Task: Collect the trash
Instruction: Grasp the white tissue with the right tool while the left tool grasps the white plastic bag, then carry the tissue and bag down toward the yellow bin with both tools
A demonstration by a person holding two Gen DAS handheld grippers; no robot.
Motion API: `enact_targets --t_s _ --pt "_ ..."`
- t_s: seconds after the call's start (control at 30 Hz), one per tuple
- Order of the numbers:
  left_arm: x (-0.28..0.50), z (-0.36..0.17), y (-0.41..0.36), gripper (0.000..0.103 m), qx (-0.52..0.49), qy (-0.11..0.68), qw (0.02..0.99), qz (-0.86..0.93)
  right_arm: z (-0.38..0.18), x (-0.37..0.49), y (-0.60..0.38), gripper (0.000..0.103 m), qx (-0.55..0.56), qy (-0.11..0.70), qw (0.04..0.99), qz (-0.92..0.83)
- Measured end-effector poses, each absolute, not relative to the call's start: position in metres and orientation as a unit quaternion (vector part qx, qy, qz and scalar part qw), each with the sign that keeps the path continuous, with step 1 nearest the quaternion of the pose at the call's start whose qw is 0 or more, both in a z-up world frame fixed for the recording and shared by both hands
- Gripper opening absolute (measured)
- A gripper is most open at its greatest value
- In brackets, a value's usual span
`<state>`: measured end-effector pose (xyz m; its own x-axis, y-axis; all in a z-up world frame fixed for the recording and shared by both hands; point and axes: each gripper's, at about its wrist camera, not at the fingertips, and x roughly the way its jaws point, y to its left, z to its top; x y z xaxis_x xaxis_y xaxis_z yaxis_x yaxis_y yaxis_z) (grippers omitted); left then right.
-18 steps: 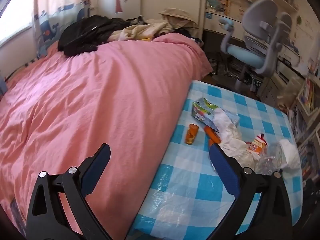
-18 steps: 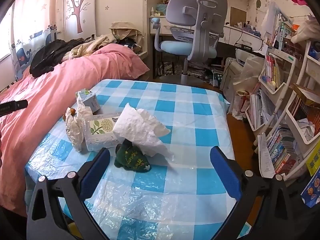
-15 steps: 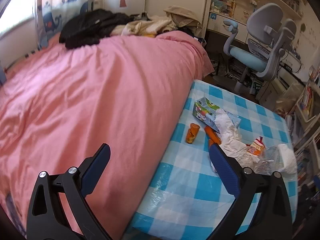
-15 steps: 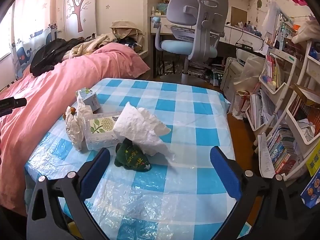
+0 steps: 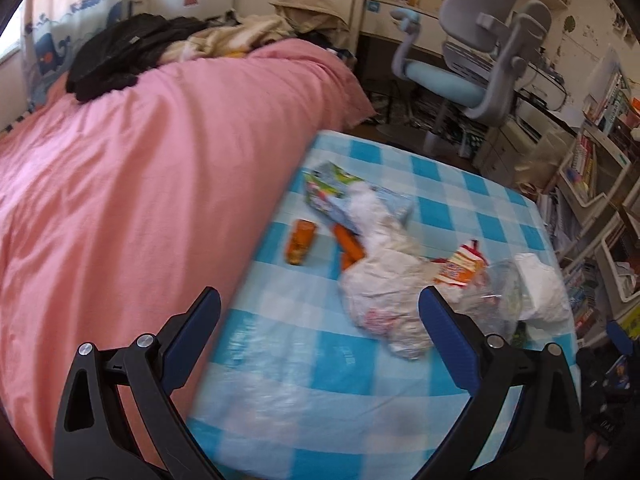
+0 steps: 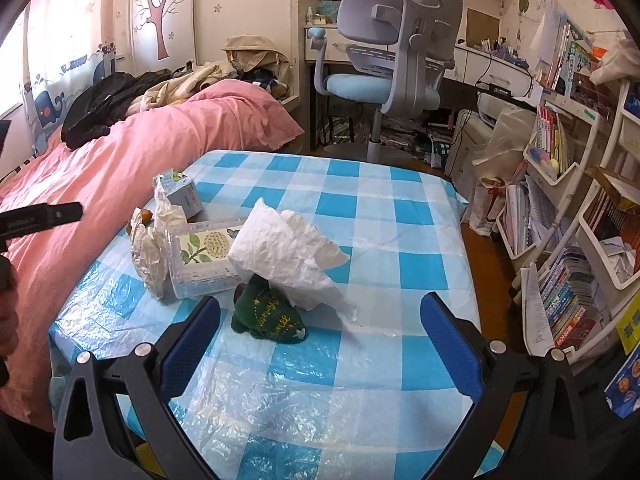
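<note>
Pink bed (image 5: 132, 168) beside checked worktop (image 6: 372, 216). Trash clustered on worktop's bed side: white crumpled paper (image 6: 288, 252), clear tissue box (image 6: 204, 256), green wrapper (image 6: 268, 316), orange packet (image 5: 301, 241). Left gripper (image 5: 320, 320) and right gripper (image 6: 320, 320) fingers spread wide, holding nothing, above worktop.

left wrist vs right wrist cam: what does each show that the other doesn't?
Left wrist only: an orange wrapper lying apart from the pile, and a red-and-orange snack packet.

Right wrist only: a dark green pouch and the clear floral box it lies in front of.

Both: the checked tablecloth, crumpled white paper, pink bedding, and the desk chair.
</note>
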<state>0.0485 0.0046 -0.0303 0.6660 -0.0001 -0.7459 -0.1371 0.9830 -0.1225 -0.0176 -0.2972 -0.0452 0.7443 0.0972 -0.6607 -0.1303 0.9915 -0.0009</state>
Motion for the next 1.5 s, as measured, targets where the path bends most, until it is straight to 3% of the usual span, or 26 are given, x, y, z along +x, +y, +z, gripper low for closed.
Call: enact_targets --t_s 0.4,0.6,0.77,0.83,0.9,0.97,1.0,1.03,1.13,1.17,1.5 --pt "0.093 -0.056 -0.046 0.096 -0.062 0.435 0.897 0.053 -0.060 0.014 -0.311 0.096 -0.022 0.370 0.927 0.061" --pt "0.096 -0.074 -0.027 0.096 -0.023 0.480 0.875 0.058 -0.073 0.031 -0.315 0.096 -0.002 0.397 0.913 0.088" --pt "0.086 -0.080 0.004 0.093 -0.046 0.502 0.863 0.027 -0.076 0.033 -0.317 0.095 0.030 0.413 0.900 0.135" --pt "0.084 -0.086 0.011 0.090 -0.067 0.515 0.855 0.007 -0.077 0.034 -0.318 0.080 0.029 0.424 0.893 0.145" --pt "0.084 -0.090 0.012 0.086 -0.081 0.518 0.851 -0.005 -0.078 0.033 -0.319 0.042 0.054 0.432 0.885 0.165" --pt "0.084 -0.093 0.005 0.077 -0.081 0.519 0.851 -0.025 -0.078 0.031 -0.320 0.027 0.071 0.434 0.880 0.179" --pt "0.084 -0.094 0.001 0.067 -0.074 0.519 0.851 -0.032 -0.077 0.029 -0.320 0.018 0.073 0.433 0.879 0.184" --pt "0.084 -0.095 -0.006 0.052 -0.062 0.520 0.851 -0.040 -0.074 0.026 -0.320 0.015 0.071 0.430 0.881 0.186" --pt "0.079 -0.098 -0.019 0.024 -0.036 0.524 0.850 -0.052 -0.065 0.016 -0.321 0.006 0.071 0.414 0.887 0.192" --pt "0.077 -0.098 -0.020 0.021 -0.035 0.521 0.851 -0.055 -0.064 0.015 -0.321 0.005 0.067 0.414 0.888 0.188" --pt "0.040 -0.060 0.006 0.015 -0.090 0.462 0.878 -0.084 -0.053 -0.002 -0.320 0.004 0.080 0.403 0.891 0.192"
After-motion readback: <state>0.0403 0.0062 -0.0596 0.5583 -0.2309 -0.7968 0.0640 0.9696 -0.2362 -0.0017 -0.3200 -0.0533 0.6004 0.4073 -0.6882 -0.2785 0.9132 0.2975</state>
